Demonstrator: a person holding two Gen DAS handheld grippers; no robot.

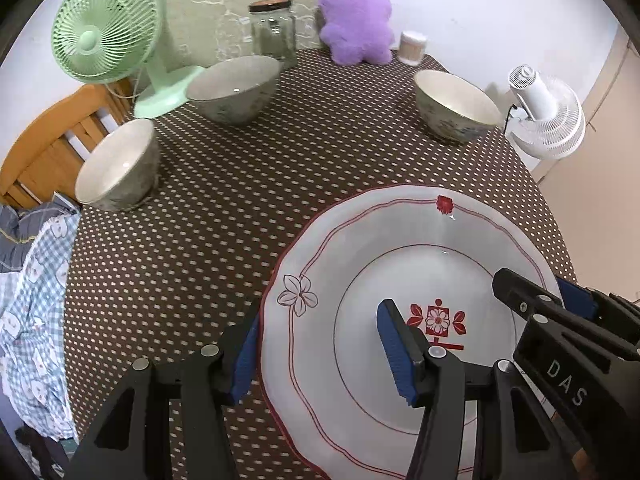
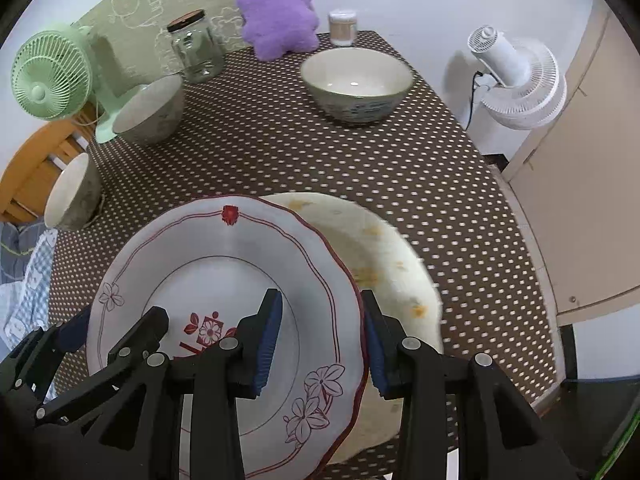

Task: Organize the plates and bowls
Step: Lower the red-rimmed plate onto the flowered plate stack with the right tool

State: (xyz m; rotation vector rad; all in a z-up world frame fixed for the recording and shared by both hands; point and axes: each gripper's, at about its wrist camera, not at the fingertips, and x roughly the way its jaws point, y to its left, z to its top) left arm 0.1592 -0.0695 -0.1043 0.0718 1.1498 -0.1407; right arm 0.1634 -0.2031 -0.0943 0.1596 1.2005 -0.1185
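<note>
Right wrist: both hand-held grippers (image 2: 322, 344) (image 1: 320, 352) clamp the glossy scalloped plate's (image 2: 240, 256) opposite rims.

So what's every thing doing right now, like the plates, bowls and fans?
White plate with red flowers: held at opposite rims, partly over the other plate.
Cream plate with yellow marks: flat on the table.
Left gripper: jaws clamped on the rim.
Right gripper: same.
Three grey-green bowls: upright, empty.
Glass jar: lid on.
</note>
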